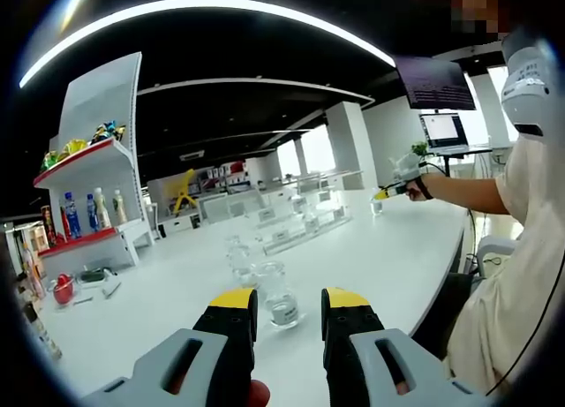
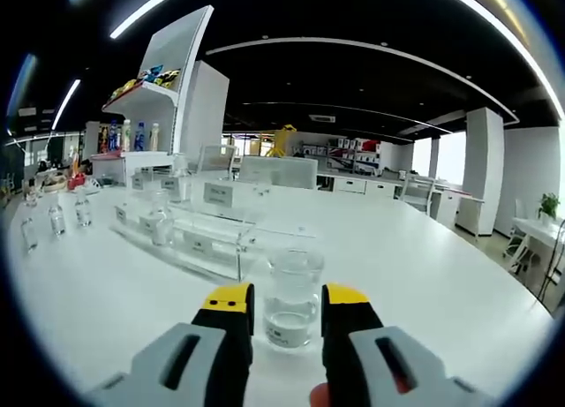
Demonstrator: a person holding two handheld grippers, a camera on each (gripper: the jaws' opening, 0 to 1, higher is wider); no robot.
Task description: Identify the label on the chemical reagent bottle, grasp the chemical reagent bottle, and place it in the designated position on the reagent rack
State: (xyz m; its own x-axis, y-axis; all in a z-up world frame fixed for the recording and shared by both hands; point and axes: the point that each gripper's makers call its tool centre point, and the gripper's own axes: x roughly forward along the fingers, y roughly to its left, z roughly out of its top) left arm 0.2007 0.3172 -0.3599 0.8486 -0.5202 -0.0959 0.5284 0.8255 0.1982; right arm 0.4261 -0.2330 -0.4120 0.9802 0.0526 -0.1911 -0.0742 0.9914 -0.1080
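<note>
In your left gripper view, a shelf (image 1: pixel 93 173) stands at the far left edge of the white surface (image 1: pixel 177 292), with three bottles in a row on its lower level. Broad bare surface lies between it and your left claw (image 1: pixel 289 312), whose jaws stand apart with a clear bottle (image 1: pixel 279 294) between the tips, not clamped. A second bottle (image 1: pixel 238 255) stands just behind it. Past them, the clear rack (image 1: pixel 305 217) runs across the middle. To the right, your other arm reaches out over the surface near its curved right edge.

In your right gripper view, three small bottles (image 2: pixel 56 219) stand apart at far left, near the surface's edge. The rack (image 2: pixel 190 226) stretches from left toward centre, with one bottle (image 2: pixel 161 223) on it and white labels along its tiers. Your right claw (image 2: pixel 288 312) is open too, and a clear bottle (image 2: pixel 290 299) stands between the tips just by the rack's near end; I can't tell whether the pads touch it. To the right, the surface (image 2: pixel 424 275) lies open.
</note>
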